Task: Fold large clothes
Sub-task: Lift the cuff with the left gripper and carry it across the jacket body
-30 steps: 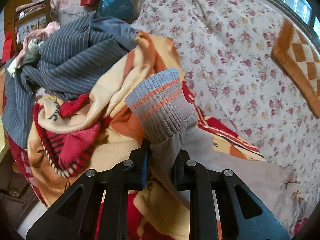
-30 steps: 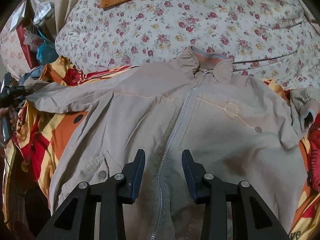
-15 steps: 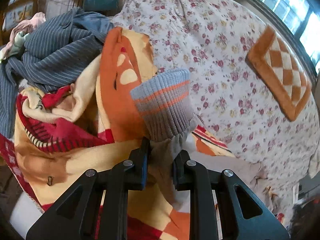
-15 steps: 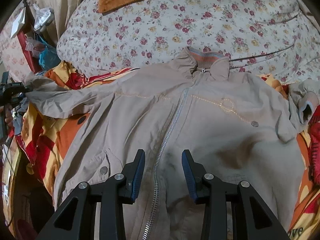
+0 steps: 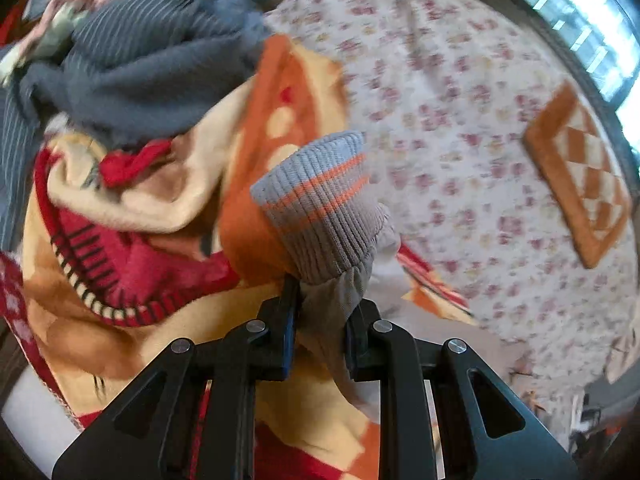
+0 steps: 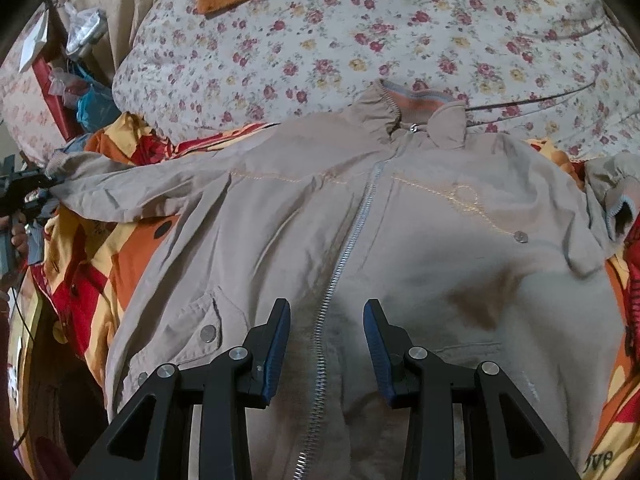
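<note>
Leftmost, the left claw [image 5: 320,320] pinches the jacket's [image 6: 400,220] sleeve just below its ribbed, orange-striped cuff [image 5: 320,208] (that view is blurred). Only the right-wrist view shows the smooth beige jacket spread flat on the fleecy blanket [image 6: 132,256], zipper [image 6: 344,248] closed, right claw [image 6: 326,340] parted, empty.

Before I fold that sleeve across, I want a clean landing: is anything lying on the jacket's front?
Nothing visible does. The jacket front is bare; the right gripper hangs open above its zipper.
</note>
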